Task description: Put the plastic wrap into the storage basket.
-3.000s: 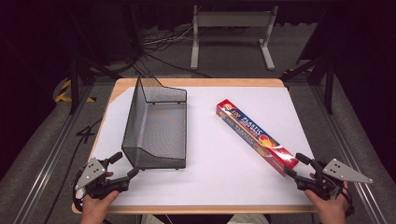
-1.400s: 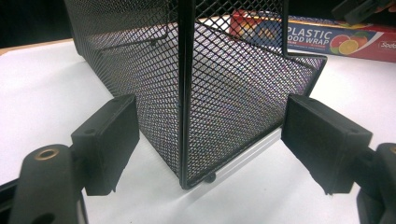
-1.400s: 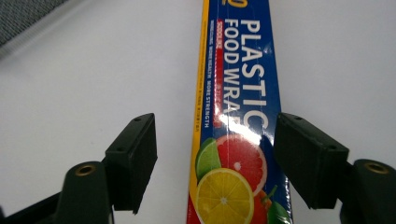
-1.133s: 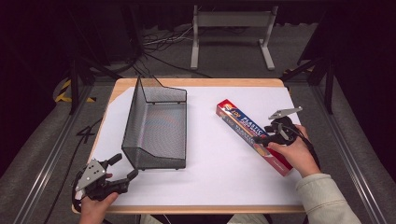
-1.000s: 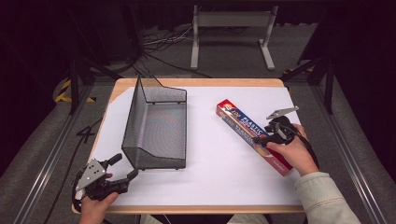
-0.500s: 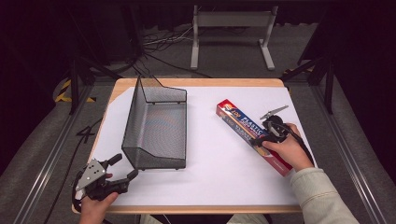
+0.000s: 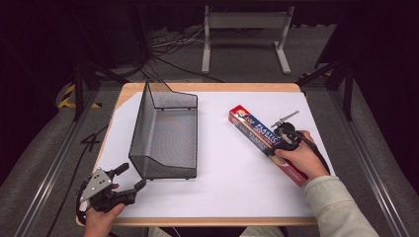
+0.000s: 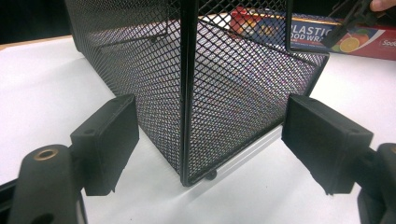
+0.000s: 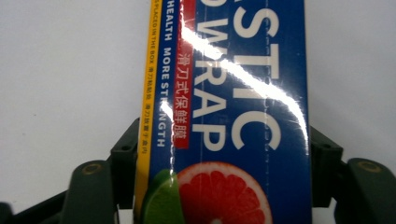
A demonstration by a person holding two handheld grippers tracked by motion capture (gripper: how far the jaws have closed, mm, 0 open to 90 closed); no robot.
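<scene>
- Two things matter on the white table (image 7: 222, 187): a long box of plastic wrap (image 7: 257, 136) lying flat on the right half, and a black mesh tray (image 7: 165, 133) standing well apart from it on the left half.
- Nothing is in the tray yet, and the box lies on the table, so the job looks barely begun; lifting the box and carrying it across to the tray appears to be all still ahead.
- Over the box's near half sits the right gripper (image 7: 284, 140), held from above by the person's hand.
- Seen along that gripper, the box (image 9: 229, 112) runs straight up between the two jaws, one at each long side, pressed close against it. I judge them closed on the box or nearly so, though it has not left the table.
- Near the front left corner, the left gripper (image 7: 129, 178) hangs wide open with nothing held; the tray's near corner (image 8: 187, 140) stands between its jaws, touching neither.
</scene>
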